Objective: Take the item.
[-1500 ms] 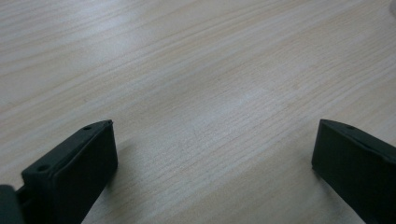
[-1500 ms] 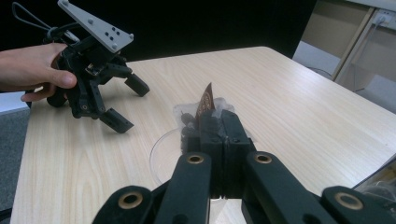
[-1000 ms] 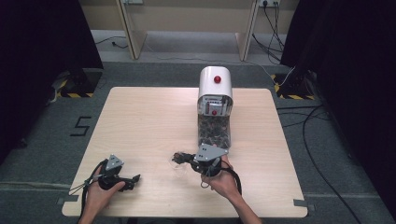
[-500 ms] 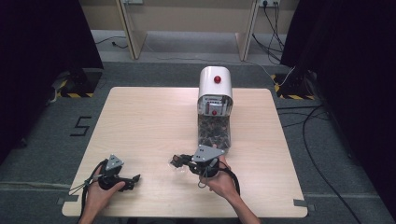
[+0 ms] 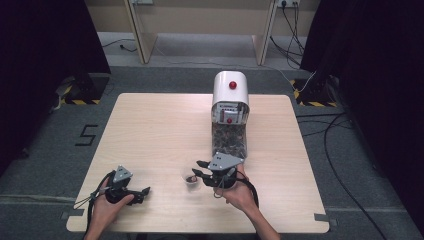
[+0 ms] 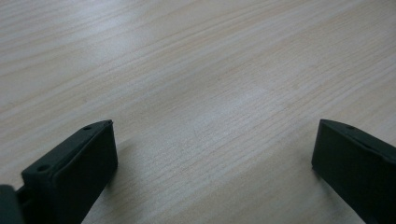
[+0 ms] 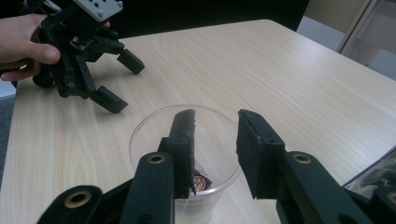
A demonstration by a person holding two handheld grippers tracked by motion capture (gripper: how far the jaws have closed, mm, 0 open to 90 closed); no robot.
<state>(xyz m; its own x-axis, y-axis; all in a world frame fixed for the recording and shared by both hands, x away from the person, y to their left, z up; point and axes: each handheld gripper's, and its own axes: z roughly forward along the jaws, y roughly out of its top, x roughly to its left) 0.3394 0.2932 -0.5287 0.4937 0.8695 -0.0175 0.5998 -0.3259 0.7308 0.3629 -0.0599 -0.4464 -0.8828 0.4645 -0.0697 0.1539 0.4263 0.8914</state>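
A clear plastic cup (image 7: pixel 154 130) stands on the table (image 7: pixel 261 70) with a small dark red wrapped piece (image 7: pixel 201 181) at its bottom. My right gripper (image 7: pixel 215 116) hangs over the cup's near rim. One jaw reaches inside the cup and the other stands outside its wall. The jaws have just been opening, and the pads stand off the wall between them. In the high view the cup (image 5: pixel 190 178) sits just left of the right gripper (image 5: pixel 197 168). My left gripper (image 5: pixel 141 195) rests at the front left, jaws wide over bare wood (image 6: pixel 210 107).
A white-domed dispenser (image 5: pixel 230 90) with a red button and a clear bin of dark pieces stands at the table's middle back, just beyond the right gripper. From the right gripper view, the left gripper (image 7: pixel 123 84) and the hand (image 7: pixel 23 37) holding it lie beyond the cup.
The right gripper's jaws have parted from the cup's wall. Neither hand has shifted, and the left gripper stays as it was.
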